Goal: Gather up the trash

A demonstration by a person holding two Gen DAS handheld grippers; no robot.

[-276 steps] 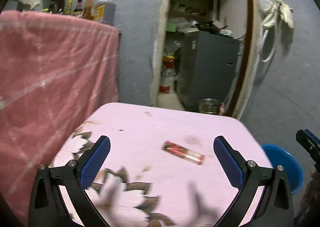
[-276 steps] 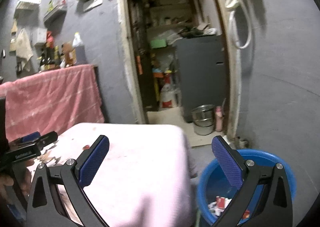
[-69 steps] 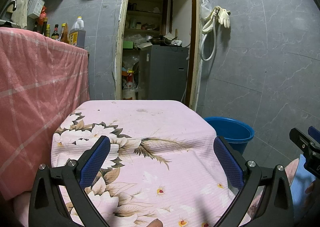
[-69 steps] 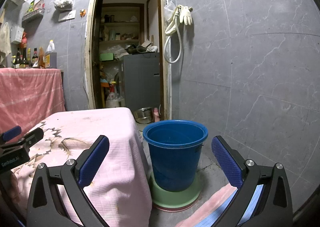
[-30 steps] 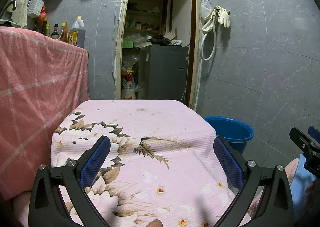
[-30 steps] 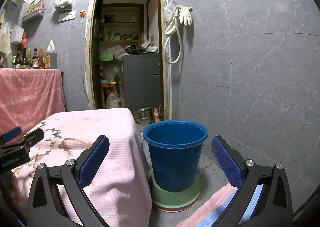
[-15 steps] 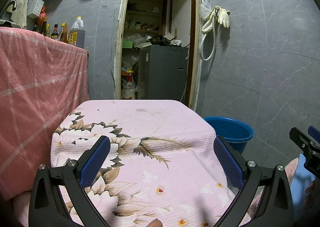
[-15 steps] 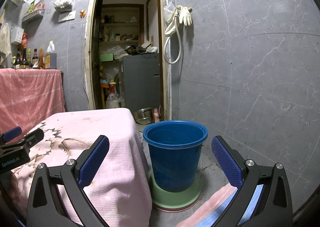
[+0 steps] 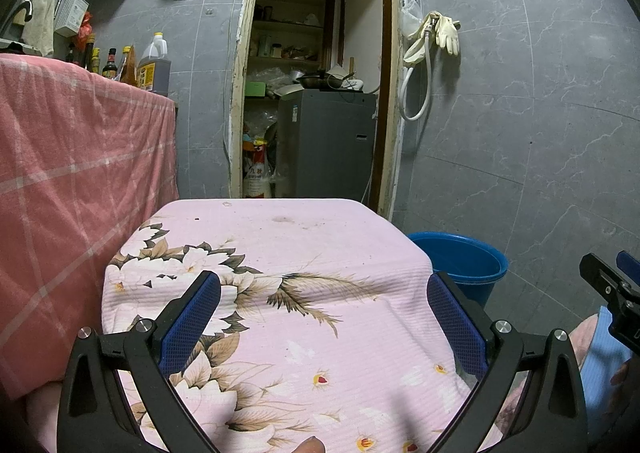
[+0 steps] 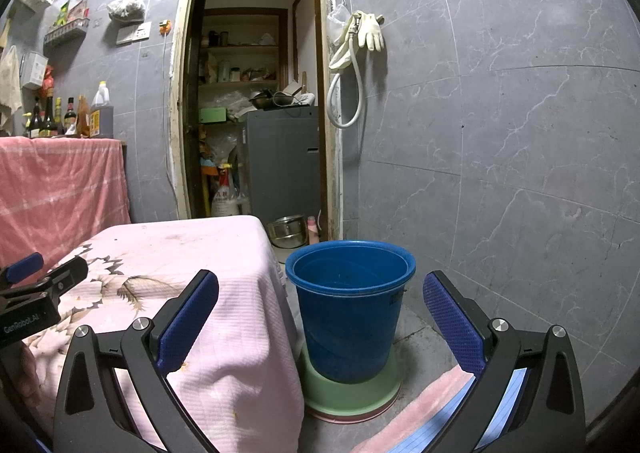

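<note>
A pink flowered cloth covers the table (image 9: 280,245) (image 10: 192,249), and no trash shows on it. A blue bucket (image 10: 350,305) (image 9: 464,261) stands on the floor by the table's right side, on a green basin (image 10: 352,393); its inside is hidden from here. My left gripper (image 9: 322,313) hovers open above the near part of the cloth, holding nothing. My right gripper (image 10: 320,313) is open and empty, held back from the bucket and level with its rim. Each gripper shows at the edge of the other's view.
A pink checked cloth (image 9: 72,181) hangs over a counter on the left, with bottles (image 9: 152,69) on top. An open doorway (image 10: 256,113) behind leads to a cluttered store room with a grey cabinet (image 10: 284,161). A steel pot (image 10: 286,231) sits on the floor. Grey tiled wall on the right.
Since 9.2 s ago the red wrapper has gone from the table and both grippers have pulled back. Over the last 2.3 s nothing has visibly moved.
</note>
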